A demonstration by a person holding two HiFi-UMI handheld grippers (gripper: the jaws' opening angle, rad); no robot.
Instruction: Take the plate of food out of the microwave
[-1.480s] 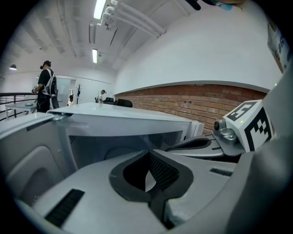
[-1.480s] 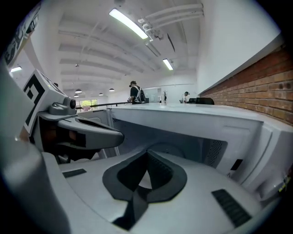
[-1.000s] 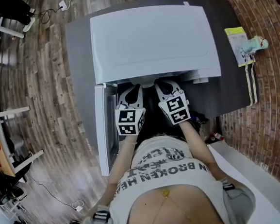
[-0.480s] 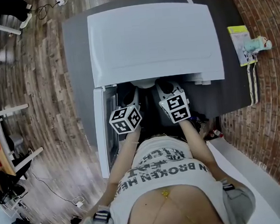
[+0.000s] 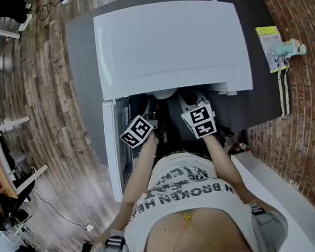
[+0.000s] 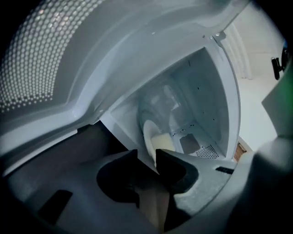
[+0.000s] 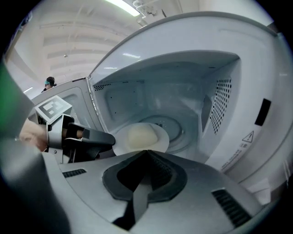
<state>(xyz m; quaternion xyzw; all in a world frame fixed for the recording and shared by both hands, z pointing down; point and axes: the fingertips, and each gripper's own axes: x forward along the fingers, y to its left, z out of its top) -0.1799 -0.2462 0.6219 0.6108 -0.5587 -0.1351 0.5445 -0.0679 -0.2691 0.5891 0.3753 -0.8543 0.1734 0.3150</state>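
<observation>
On a grey tabletop (image 5: 84,74) beside a brick wall (image 5: 304,110), the white microwave (image 5: 172,44) stands open with the plate (image 7: 164,139) of food inside. The left gripper (image 6: 146,155) has just been opening its jaws. They stand wide at the plate's rim without pinching it, probably readying a grip. The right gripper (image 7: 146,153) has its jaws closed and empty.

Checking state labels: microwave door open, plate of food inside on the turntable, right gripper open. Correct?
No: the right gripper is shut, jaws together with nothing between them, as the right gripper view shows. The rest holds: the microwave has its door open, and the plate of food sits inside on the turntable.
</observation>
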